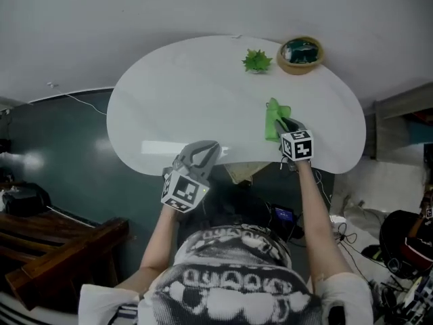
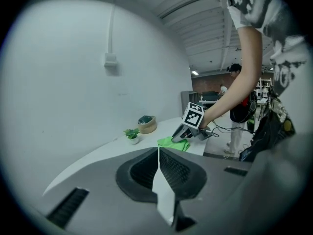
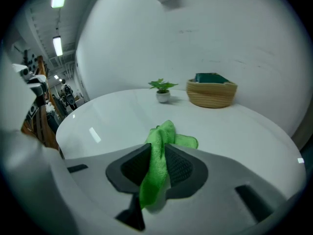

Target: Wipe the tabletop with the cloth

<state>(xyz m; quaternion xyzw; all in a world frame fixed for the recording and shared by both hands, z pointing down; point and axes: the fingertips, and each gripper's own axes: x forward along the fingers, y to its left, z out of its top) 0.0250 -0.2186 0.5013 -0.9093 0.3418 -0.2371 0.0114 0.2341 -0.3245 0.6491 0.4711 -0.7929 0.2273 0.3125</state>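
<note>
Left gripper [image 1: 211, 147] jaws closed, empty | right gripper [image 1: 285, 122] jaws pinching cloth [image 1: 272, 119] on tabletop [image 1: 189, 100]

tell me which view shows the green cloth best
The right gripper view: the green cloth fills the centre, pinched between the jaws, its free end on the tabletop. The head view shows it small at the right gripper; the left gripper view, a distant patch.
</note>
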